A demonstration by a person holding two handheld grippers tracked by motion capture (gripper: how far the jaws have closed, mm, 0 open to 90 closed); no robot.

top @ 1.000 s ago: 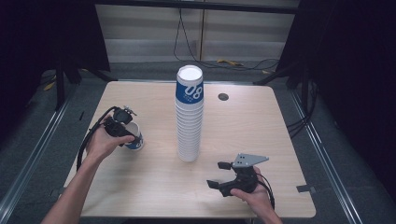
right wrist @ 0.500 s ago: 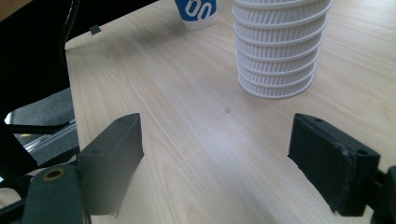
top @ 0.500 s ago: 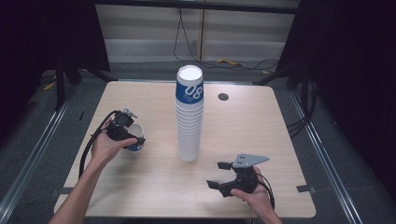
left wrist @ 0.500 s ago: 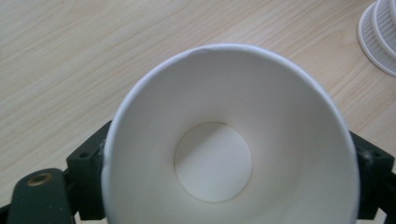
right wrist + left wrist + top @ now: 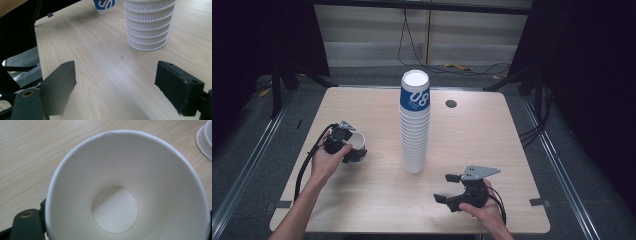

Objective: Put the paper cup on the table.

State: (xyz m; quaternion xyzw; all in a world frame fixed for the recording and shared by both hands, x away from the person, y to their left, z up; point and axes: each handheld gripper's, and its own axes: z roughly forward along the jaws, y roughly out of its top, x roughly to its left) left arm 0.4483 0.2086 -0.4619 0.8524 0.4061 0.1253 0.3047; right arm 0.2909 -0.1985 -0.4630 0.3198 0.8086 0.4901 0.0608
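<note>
Bare tabletop (image 5: 362,210) lay around the right gripper (image 5: 446,188), jaws wide, empty, just opening. One cup (image 5: 356,146) sat clamped in the left gripper (image 5: 347,150); one stack (image 5: 414,130) stood beyond.

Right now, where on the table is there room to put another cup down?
Plenty of bare wood lies between the cup stack and the table's right edge, past the small dark hole. The strip in front, between the single cup held by the left gripper and the open right gripper, is also free. It is tighter right beside the stack.
</note>
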